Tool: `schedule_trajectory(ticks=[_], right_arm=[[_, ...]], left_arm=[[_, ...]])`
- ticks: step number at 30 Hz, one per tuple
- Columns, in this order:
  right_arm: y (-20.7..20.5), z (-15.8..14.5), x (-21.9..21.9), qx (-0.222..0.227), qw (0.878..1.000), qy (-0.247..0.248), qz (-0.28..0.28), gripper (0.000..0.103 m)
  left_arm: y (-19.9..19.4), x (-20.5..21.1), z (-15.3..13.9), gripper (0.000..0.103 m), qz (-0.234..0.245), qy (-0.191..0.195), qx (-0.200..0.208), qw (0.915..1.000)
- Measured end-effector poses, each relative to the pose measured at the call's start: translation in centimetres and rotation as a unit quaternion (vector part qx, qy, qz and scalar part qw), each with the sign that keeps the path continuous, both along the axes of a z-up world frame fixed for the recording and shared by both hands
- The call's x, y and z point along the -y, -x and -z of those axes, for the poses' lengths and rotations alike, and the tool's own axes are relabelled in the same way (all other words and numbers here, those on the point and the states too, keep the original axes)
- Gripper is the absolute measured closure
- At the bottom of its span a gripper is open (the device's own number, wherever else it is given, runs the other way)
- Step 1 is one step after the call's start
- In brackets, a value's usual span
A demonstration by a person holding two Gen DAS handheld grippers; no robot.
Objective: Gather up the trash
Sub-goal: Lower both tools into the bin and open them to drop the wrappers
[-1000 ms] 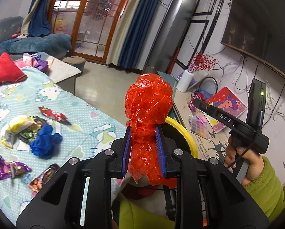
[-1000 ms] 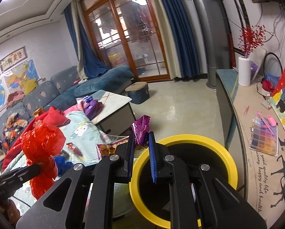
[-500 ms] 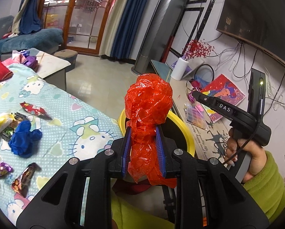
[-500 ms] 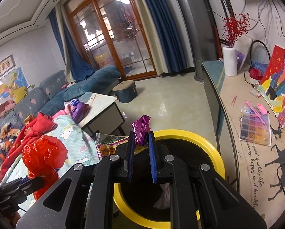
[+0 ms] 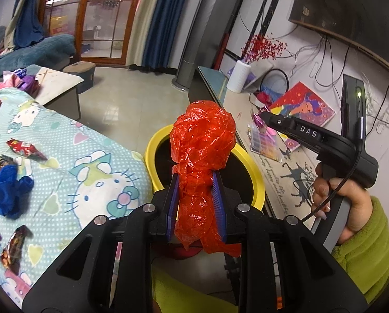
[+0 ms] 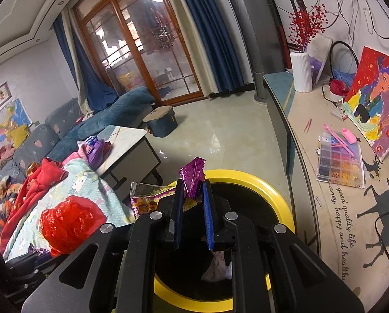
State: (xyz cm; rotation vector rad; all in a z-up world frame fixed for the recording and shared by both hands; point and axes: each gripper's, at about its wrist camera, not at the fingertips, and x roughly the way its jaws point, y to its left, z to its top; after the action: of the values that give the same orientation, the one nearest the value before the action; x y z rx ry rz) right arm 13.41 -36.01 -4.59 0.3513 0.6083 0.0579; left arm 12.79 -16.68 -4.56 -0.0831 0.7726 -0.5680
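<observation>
My left gripper (image 5: 196, 180) is shut on a crumpled red plastic bag (image 5: 203, 143) and holds it above the near rim of the yellow-rimmed black trash bin (image 5: 257, 180). The bag also shows in the right wrist view (image 6: 69, 221). My right gripper (image 6: 193, 185) holds a purple foil wrapper (image 6: 191, 180) between its fingers, which stand slightly parted, over the bin (image 6: 275, 190). White crumpled trash (image 6: 217, 268) lies inside the bin. In the left wrist view the right gripper (image 5: 262, 116) is to the right, with the wrapper at its tip.
A Hello Kitty cloth (image 5: 71, 172) on the left carries a blue crumpled bag (image 5: 9, 190) and several wrappers (image 5: 24, 148). A low counter (image 6: 324, 182) with a bead box (image 6: 340, 161) and painting runs along the right. A coffee table (image 6: 131, 146) stands behind.
Both grippers have moved toward the bin with their loads. The right gripper's fingers have opened a little around the purple wrapper.
</observation>
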Motion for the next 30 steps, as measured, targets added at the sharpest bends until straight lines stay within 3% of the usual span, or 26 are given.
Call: schedule_trajectory(ticks=[16, 25, 28, 30], right_arm=[[-0.5, 2.3, 1.6, -0.033, 0.999, -0.01, 0.004, 0.087], [-0.6, 3.3, 2.3, -0.049, 0.998, -0.025, 0.003, 0.086], [-0.6, 3.5, 2.5, -0.051, 0.998, -0.034, 0.001, 0.077], [-0.6, 3.5, 2.6, -0.05, 0.998, -0.036, 0.003, 0.075]], left_arm=[[-2.7, 3.6, 3.4, 0.085, 0.018, -0.046, -0.035, 0.9981], [-4.1, 4.5, 5.0, 0.083, 0.022, -0.05, -0.063, 0.9965], [-4.5, 4.7, 5.3, 0.082, 0.021, -0.049, -0.068, 0.9963], [-4.6, 4.9, 5.4, 0.075, 0.02, -0.045, -0.07, 0.9964]])
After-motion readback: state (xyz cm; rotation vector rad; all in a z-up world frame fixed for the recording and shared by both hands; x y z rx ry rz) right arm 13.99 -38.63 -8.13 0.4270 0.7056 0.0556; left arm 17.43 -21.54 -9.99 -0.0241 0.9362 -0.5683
